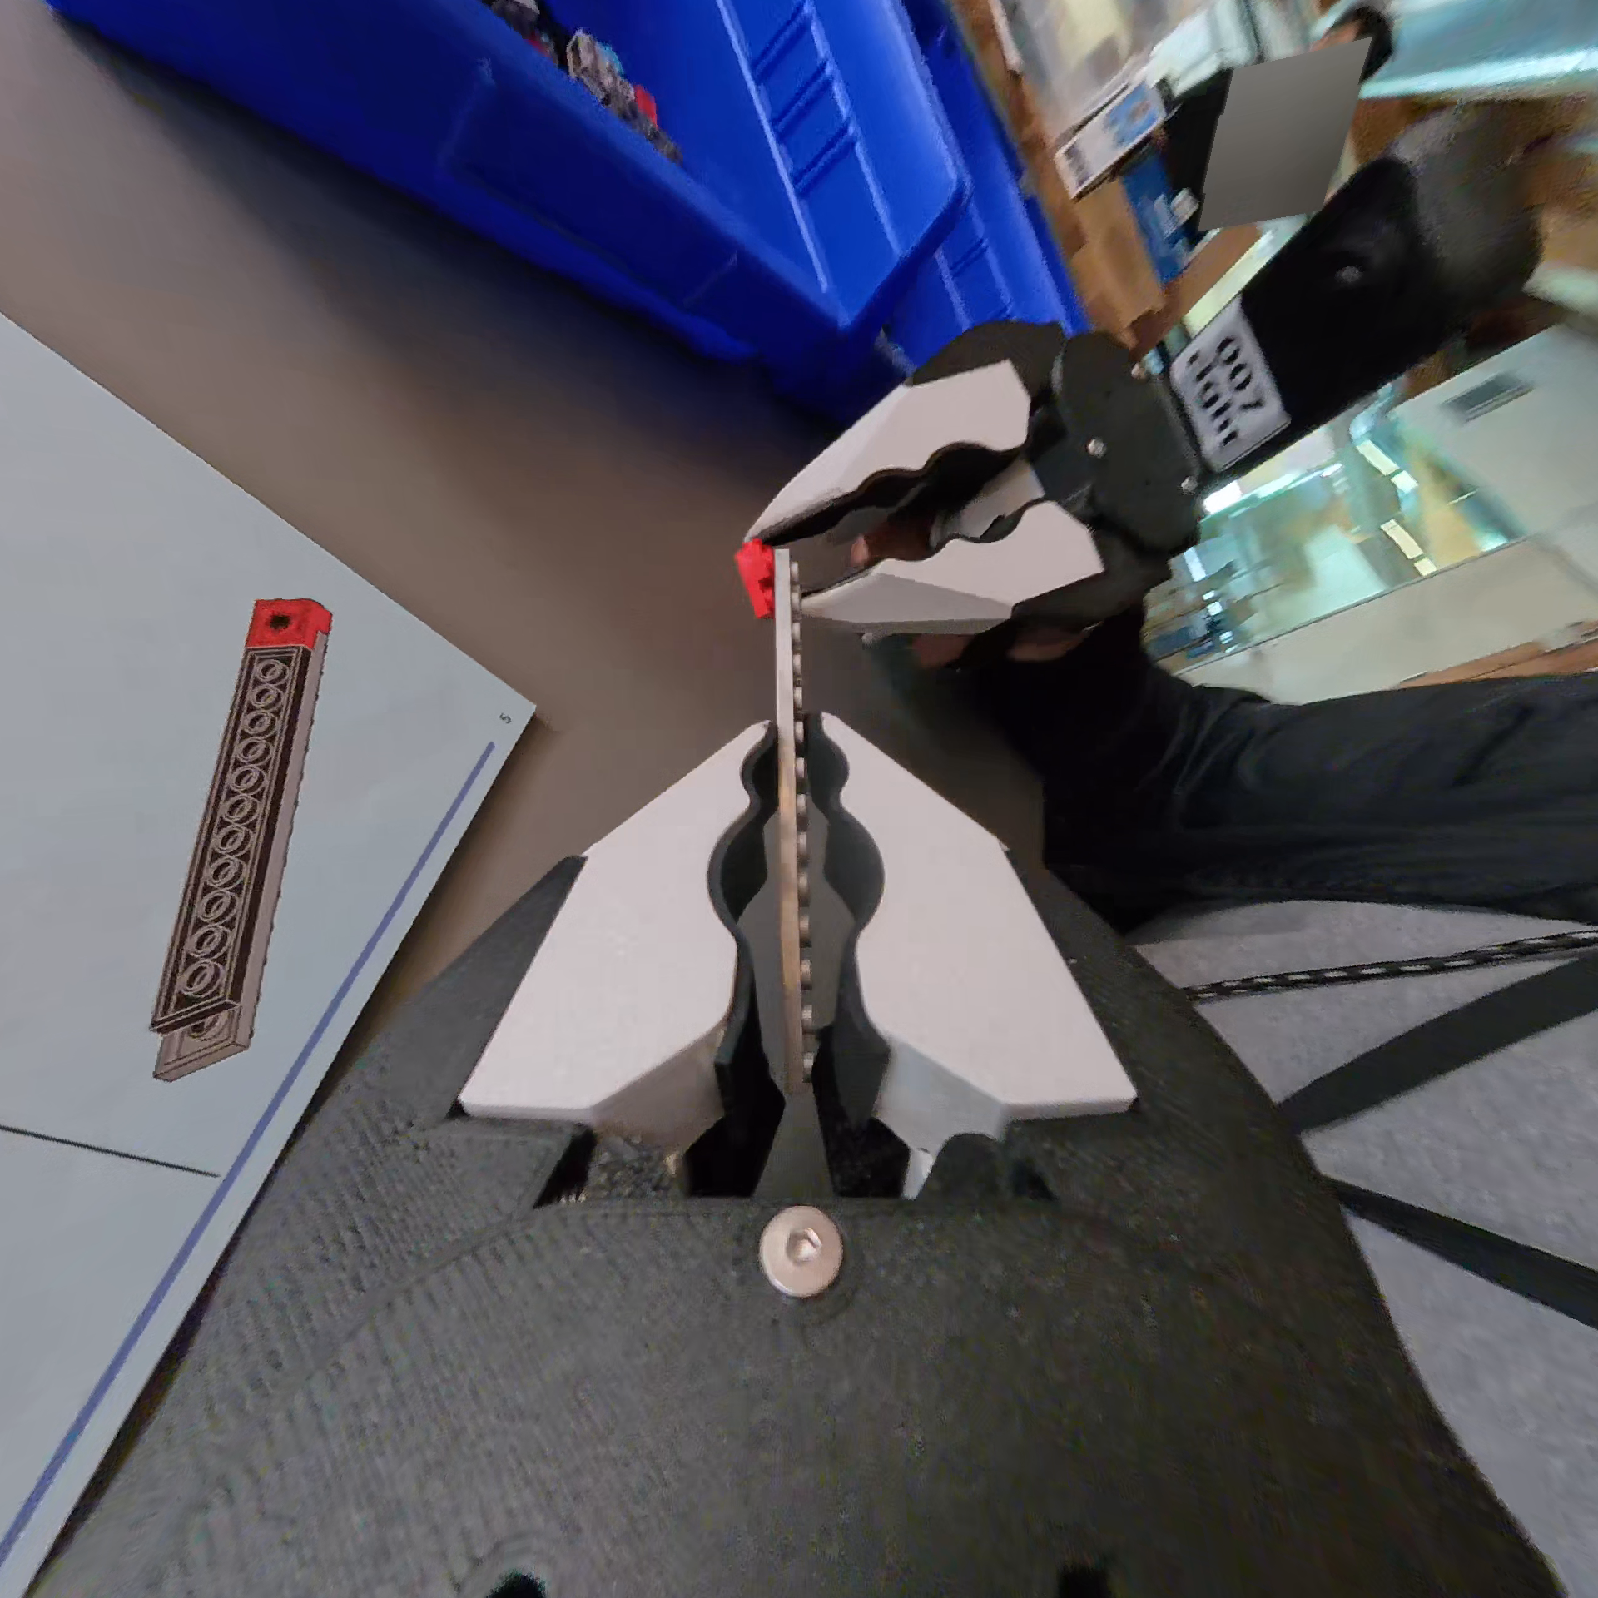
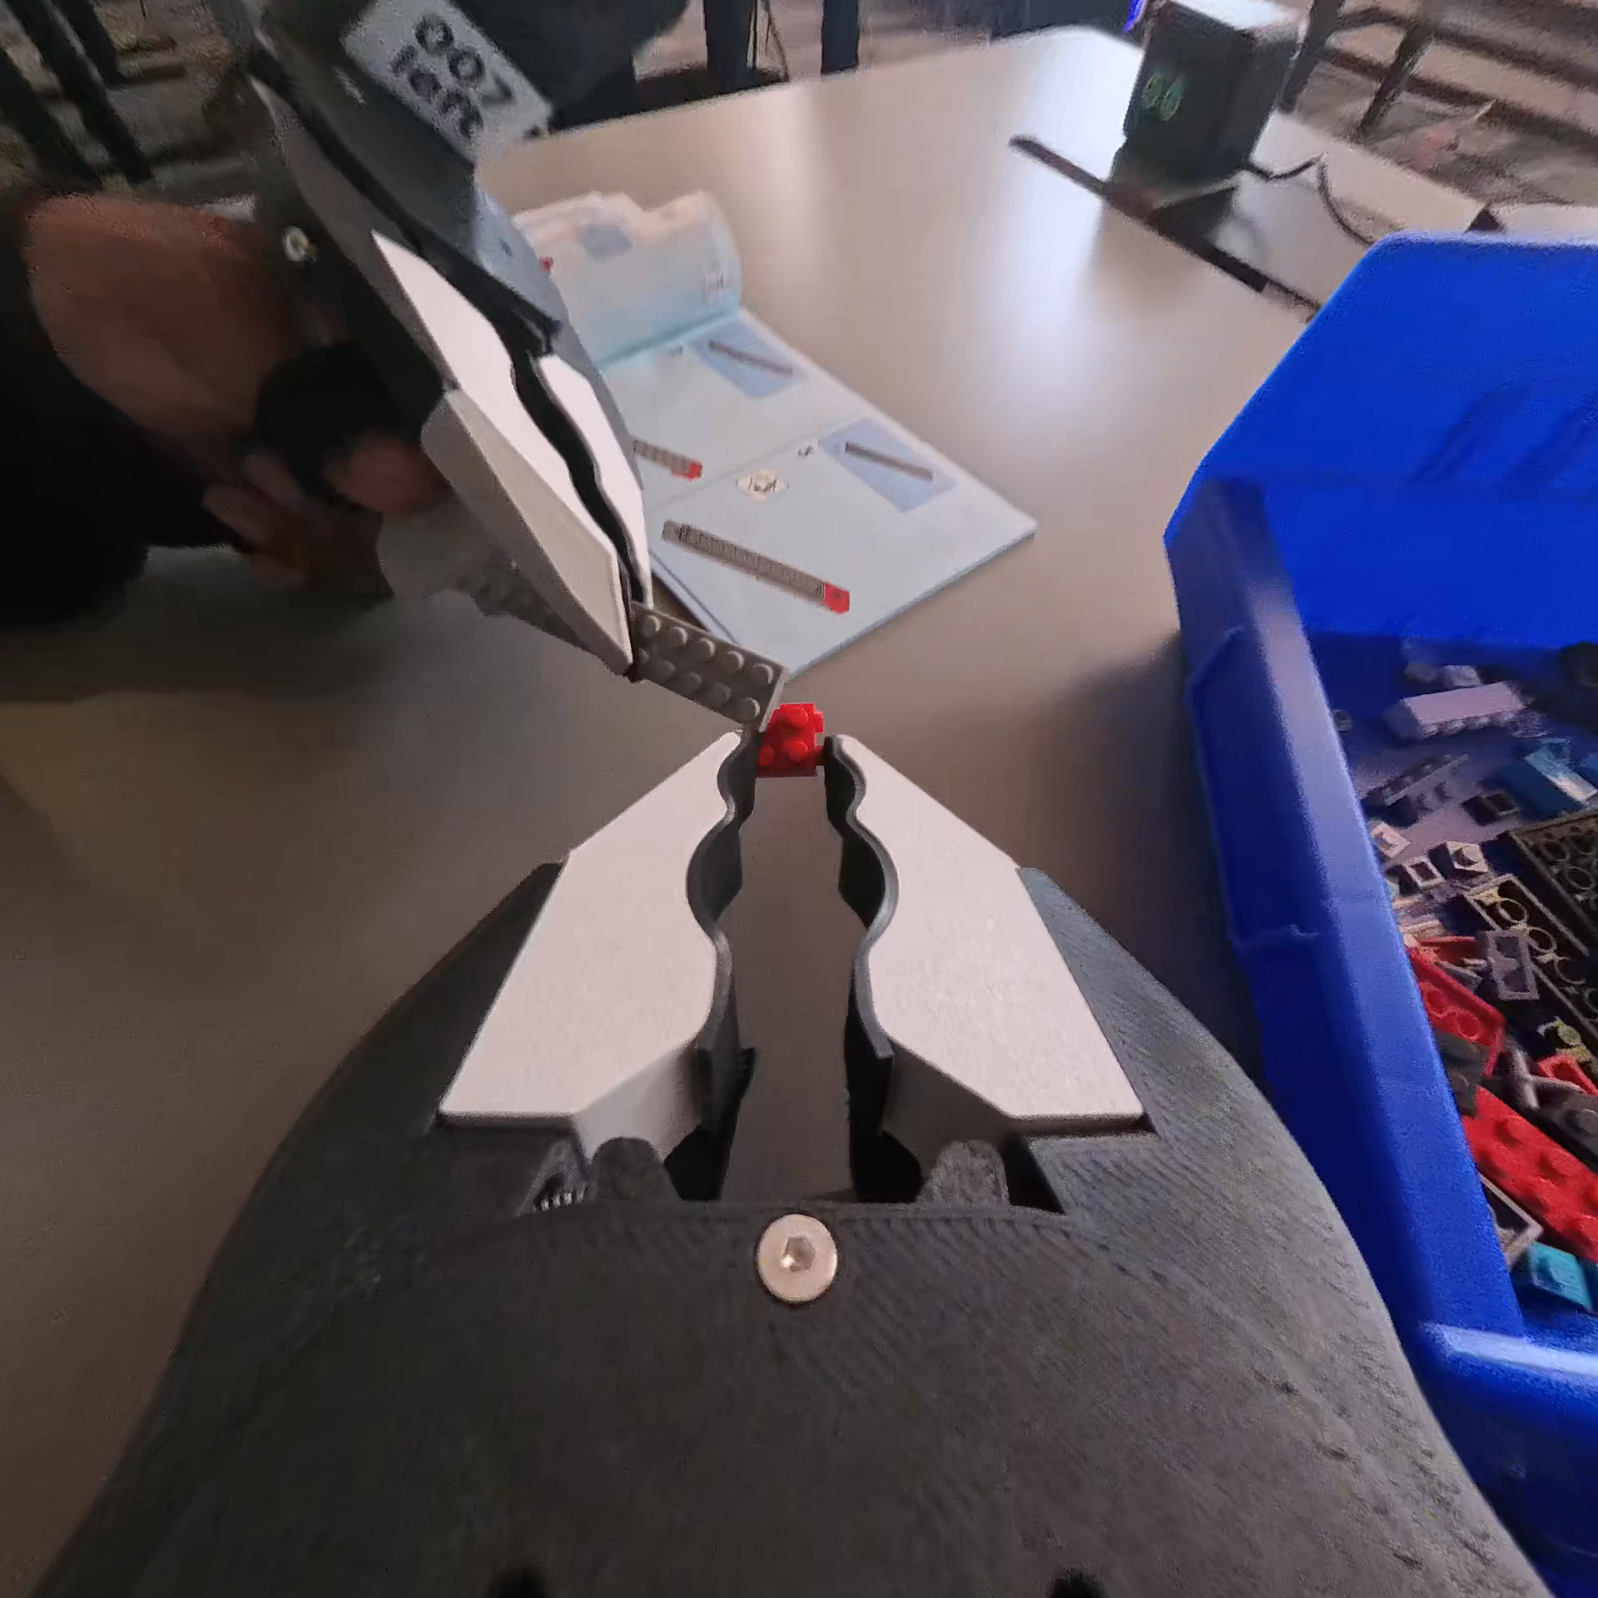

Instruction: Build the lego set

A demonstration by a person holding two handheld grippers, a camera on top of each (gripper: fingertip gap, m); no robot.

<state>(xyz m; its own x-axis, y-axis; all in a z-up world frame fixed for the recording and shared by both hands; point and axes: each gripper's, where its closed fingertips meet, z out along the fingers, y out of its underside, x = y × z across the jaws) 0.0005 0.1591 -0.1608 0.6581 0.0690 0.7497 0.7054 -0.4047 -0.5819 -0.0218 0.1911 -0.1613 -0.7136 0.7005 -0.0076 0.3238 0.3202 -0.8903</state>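
Observation:
My left gripper [image 1: 794,735] is shut on a long grey studded plate [image 1: 789,692], seen edge-on and sticking forward past the fingertips. In the right wrist view the left gripper [image 2: 636,640] comes in from the upper left with the plate's [image 2: 709,674] free end showing. My right gripper [image 2: 785,751] is shut on a small red brick [image 2: 789,737] at its fingertips. The red brick [image 1: 756,578] touches the far end of the grey plate. The right gripper [image 1: 783,562] shows from the upper right in the left wrist view.
An open instruction booklet [image 1: 173,778] [image 2: 778,484] lies on the grey table [image 2: 994,303]. A blue bin [image 2: 1383,778] with several loose bricks stands at the right; blue bins [image 1: 605,173] stand behind. A person's dark sleeve [image 1: 1297,778] rests on the table. A black device [image 2: 1202,95] stands far back. There is about 4 cm between the tips of the two grippers.

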